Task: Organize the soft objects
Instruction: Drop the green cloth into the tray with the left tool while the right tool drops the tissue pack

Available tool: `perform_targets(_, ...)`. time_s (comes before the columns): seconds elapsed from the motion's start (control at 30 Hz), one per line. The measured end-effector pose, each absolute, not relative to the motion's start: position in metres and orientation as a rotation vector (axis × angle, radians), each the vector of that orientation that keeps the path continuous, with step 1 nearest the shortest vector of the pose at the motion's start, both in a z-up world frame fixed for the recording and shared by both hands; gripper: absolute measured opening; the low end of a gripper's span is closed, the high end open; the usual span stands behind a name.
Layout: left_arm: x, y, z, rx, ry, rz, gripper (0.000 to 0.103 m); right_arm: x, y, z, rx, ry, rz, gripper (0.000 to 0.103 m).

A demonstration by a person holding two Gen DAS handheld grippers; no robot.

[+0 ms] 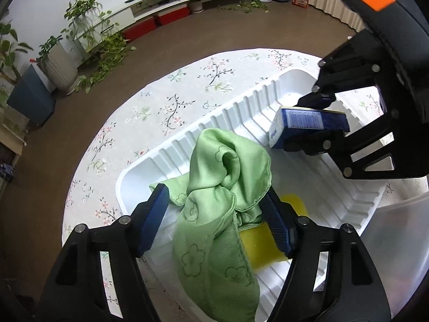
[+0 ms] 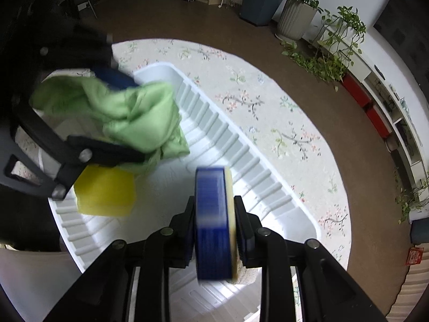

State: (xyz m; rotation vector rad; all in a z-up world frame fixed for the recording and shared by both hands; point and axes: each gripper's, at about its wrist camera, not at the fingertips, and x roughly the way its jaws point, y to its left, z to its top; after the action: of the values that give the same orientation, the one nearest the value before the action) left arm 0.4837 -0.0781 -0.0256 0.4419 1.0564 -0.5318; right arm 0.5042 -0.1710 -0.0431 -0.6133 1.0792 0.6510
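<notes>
Green cloth [image 1: 214,209] bunched between the spread fingers of the left gripper [image 1: 217,220], over a yellow sponge [image 1: 257,247] in the white tray [image 1: 241,107]. Right gripper [image 2: 214,230] clamps a blue pack [image 2: 211,222] above the tray's far end.

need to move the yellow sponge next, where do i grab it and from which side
Grip the yellow sponge across its two short edges, coming straight down from above. It lies flat on the tray floor, and the green cloth covers its far edge, so take the uncovered near part.
</notes>
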Motion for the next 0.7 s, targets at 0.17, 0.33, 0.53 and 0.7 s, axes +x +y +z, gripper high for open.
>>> perform_targets(0.17, 0.486, -0.069, -0.023, 0.408, 1.052, -0.515, 0.081, 0.505, -0.177, -0.038, -0.571, 1.058, 0.639, 0.035)
perform_targets(0.33, 0.486, -0.060, -0.014, 0.381, 1.030, -0.495, 0.085, 0.505, -0.186, -0.023, -0.509, 1.020, 0.635, 0.063)
perform_targets(0.53, 0.481, -0.043, 0.006, 0.353, 0.997, -0.468, 0.088, 0.506, -0.202, -0.006, -0.455, 0.982, 0.604, 0.072)
perform_targets(0.7, 0.468, -0.031, 0.026, 0.298, 0.939, -0.449, 0.101, 0.501, -0.221, 0.016, -0.407, 0.941, 0.561, 0.090)
